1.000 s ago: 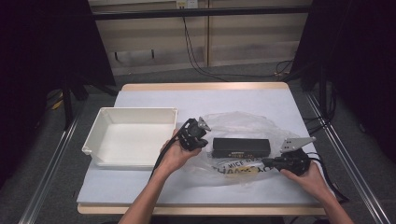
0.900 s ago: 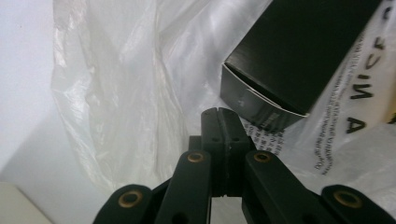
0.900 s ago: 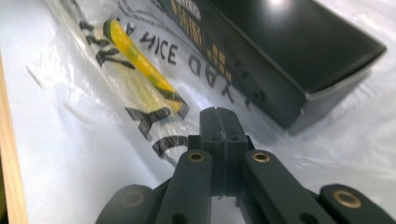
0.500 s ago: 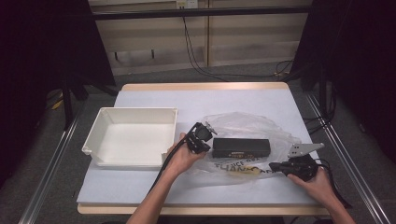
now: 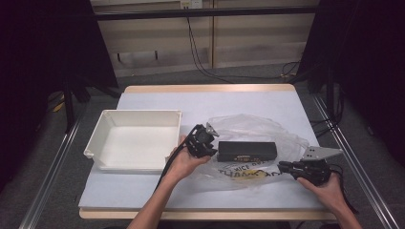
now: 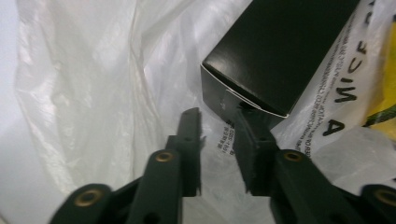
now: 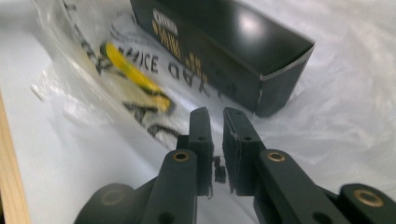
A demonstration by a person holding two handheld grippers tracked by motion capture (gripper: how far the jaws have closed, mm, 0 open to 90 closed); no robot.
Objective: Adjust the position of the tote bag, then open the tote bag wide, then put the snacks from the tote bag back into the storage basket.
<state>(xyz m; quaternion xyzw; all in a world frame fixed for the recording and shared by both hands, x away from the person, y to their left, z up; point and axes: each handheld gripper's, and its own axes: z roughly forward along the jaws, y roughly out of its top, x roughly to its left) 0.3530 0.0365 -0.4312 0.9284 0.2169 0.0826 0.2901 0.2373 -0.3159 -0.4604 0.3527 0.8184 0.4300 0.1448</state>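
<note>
The black box [image 5: 247,150] lies on the clear plastic bag [image 5: 253,131] at table centre, not yet bagged. At its nine o'clock the left gripper [image 6: 218,122], just opened, stands slightly spread and empty; at four o'clock the right gripper [image 7: 215,122], likewise newly parted, pinches nothing.

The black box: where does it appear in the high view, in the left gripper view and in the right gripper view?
High view: the black box lies right of centre on the clear plastic bag, between the two grippers.
Left gripper view: upper right, one corner close above the jaws.
Right gripper view: top centre, its end above the jaws.
Shared landmark: the bag's black and yellow print beside the box, at the right edge and at upper left in these views.
</note>
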